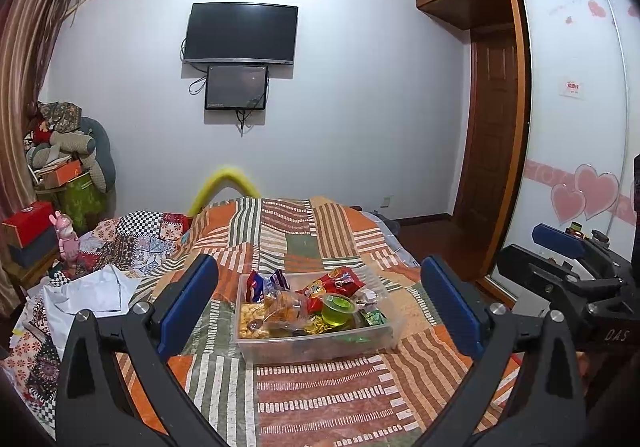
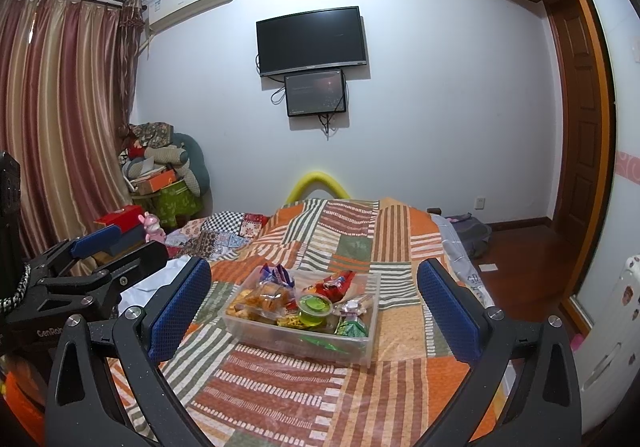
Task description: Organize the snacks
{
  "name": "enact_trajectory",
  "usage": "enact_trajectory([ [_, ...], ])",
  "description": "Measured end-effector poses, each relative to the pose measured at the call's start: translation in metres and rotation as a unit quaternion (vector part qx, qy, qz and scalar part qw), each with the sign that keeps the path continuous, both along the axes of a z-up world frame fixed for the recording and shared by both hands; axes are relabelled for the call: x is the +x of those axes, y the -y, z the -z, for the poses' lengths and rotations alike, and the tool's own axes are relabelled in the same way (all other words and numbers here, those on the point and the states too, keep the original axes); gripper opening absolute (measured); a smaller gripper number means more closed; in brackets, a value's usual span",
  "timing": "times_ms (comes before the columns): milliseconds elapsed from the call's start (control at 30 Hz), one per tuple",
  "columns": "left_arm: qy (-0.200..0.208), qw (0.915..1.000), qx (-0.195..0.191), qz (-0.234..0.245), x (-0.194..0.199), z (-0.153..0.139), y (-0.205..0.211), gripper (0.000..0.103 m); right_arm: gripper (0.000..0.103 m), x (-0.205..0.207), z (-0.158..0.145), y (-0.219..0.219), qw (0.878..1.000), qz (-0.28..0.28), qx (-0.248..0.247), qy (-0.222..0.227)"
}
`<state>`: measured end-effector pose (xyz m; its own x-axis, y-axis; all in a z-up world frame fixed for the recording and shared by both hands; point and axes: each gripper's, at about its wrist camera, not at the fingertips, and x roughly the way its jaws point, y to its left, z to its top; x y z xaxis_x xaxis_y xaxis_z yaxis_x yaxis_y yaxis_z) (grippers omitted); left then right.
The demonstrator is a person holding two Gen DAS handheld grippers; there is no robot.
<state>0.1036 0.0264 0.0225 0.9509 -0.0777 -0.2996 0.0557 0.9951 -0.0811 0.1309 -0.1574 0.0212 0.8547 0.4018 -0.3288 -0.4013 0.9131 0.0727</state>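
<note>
A clear plastic box (image 1: 384,339) (image 2: 362,339) full of snacks rests on the patchwork bedspread (image 1: 312,399) (image 2: 280,387). Inside lie a green jelly cup (image 1: 339,310) (image 2: 315,309), a red snack packet (image 1: 334,283) (image 2: 335,283), a blue packet (image 1: 262,283), golden puffed snacks (image 1: 252,321) and small wrapped sweets (image 2: 352,328). My left gripper (image 1: 320,305) is open and held short of the box, with nothing between its blue pads. My right gripper (image 2: 314,311) is open too, also empty. Each gripper shows at the other view's edge, the right one (image 1: 560,247) and the left one (image 2: 100,243).
A crumpled white cloth (image 1: 88,293) and a patchwork quilt (image 1: 132,239) lie on the bed's left. Boxes and a pink toy rabbit (image 1: 66,237) crowd the left bedside. The wardrobe's sliding door (image 1: 576,127) and bare wooden floor (image 2: 520,247) are to the right.
</note>
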Motion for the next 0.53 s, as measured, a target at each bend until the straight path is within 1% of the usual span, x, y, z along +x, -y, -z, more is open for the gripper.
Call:
enact_trajectory([
  [167,0.0,1.0,0.004,0.003,0.0009,0.0005,0.0023,0.103,0.103,0.0,-0.0011,-0.0001,1.0,0.0,0.0,-0.001],
  [533,-0.011,0.9998,-0.01,0.012,0.0039,0.0018,-0.0024,0.103,0.103,0.0035,0.0028,-0.0002,1.0,0.002,-0.003,-0.008],
])
